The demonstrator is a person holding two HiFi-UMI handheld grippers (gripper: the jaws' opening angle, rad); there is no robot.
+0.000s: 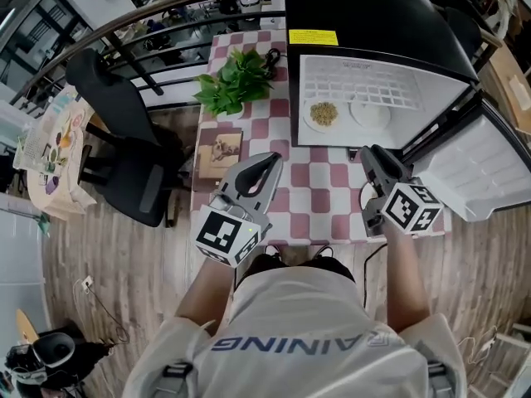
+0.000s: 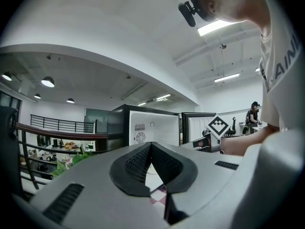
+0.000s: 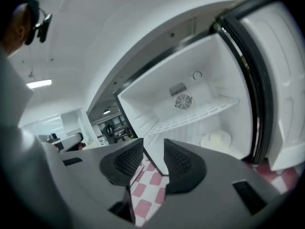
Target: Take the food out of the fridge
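Observation:
The small black fridge (image 1: 365, 23) stands open on the checked table (image 1: 311, 197), and its white inside shows in the right gripper view. On its floor sit a plate of yellowish crumbly food (image 1: 323, 113) and a white plate (image 1: 369, 112) (image 3: 215, 140), under a wire shelf (image 3: 200, 113). My right gripper (image 1: 365, 152) (image 3: 153, 146) hovers over the table just before the fridge opening, jaws a little apart with nothing between them. My left gripper (image 1: 274, 159) (image 2: 151, 145) is held level over the table further left, jaws together and empty.
The fridge door (image 1: 489, 172) hangs open to the right. A leafy potted plant (image 1: 235, 80) and a picture card (image 1: 219, 152) sit on the table's left part. A black office chair (image 1: 124, 164) stands left of the table. A railing (image 1: 149, 23) runs behind.

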